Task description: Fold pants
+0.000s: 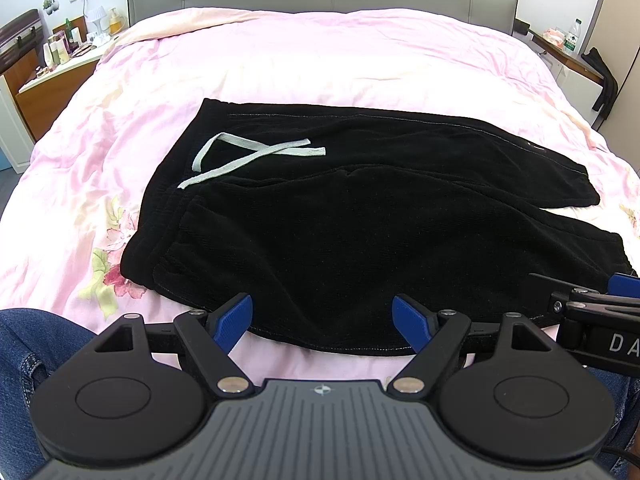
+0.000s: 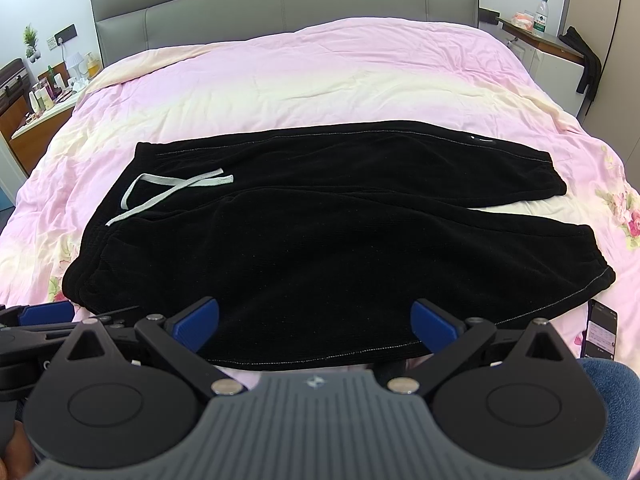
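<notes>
- Pants [image 1: 360, 216], black, lie flat across the pink bedspread [image 1: 320, 60], waistband to the left, both legs running out to the right.
- Grey drawstring [image 1: 256, 152] sits crossed on the cloth near the waistband.
- Left gripper [image 1: 322, 320] hangs over the near hem, jaws spread wide, nothing between them.
- Right gripper [image 2: 314, 326] is just beside it, also released and empty, blue pads [image 2: 198, 322] apart above the near edge.
- Phone [image 2: 602, 332] rests on the bed, far right.
</notes>
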### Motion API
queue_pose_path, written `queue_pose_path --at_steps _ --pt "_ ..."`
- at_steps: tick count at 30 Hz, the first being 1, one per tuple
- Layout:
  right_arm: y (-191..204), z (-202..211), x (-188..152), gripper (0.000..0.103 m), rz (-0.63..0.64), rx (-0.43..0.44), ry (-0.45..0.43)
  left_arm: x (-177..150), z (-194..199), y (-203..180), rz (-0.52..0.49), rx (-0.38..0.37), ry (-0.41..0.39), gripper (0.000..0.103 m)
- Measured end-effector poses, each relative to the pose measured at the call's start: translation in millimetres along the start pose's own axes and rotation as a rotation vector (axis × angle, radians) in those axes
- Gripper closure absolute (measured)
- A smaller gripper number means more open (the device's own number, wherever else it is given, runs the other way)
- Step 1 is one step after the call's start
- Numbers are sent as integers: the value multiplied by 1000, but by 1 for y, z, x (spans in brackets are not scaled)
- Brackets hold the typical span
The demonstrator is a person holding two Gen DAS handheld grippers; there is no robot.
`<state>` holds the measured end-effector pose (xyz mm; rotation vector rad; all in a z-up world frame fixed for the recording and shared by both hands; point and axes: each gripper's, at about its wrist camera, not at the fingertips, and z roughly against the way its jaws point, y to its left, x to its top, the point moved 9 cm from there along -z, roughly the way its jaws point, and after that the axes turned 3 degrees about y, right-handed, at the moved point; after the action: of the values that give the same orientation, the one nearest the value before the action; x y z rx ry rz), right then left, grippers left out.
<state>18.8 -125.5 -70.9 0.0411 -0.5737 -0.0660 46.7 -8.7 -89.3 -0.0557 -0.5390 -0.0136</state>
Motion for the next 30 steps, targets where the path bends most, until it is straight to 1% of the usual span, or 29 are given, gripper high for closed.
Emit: queue_pose_path --at_steps 7,10,14,17,19,23,25,30 --pt "-2 -5 0 5 -5 -3 6 2 -6 3 10 -4 10 10" --pt "-8 -16 1 5 -44 23 9 1 -21 6 40 -26 34 7" --pt "-27 -54 -7 5 -156 50 73 -11 -63 18 153 -58 139 7" --pt "-43 -70 -11 5 -232 73 91 -18 -86 29 238 -75 188 7" --pt "-56 -73 -7 5 -269 80 74 -22 -96 36 293 -92 207 7" --pt "-87 -80 5 5 -324 42 38 -30 -118 52 438 -139 256 7" --pt "-102 -87 10 5 -347 36 39 -31 -126 61 529 -164 273 7" --pt "-139 -103 17 5 -420 20 25 -42 -144 79 758 -230 286 7"
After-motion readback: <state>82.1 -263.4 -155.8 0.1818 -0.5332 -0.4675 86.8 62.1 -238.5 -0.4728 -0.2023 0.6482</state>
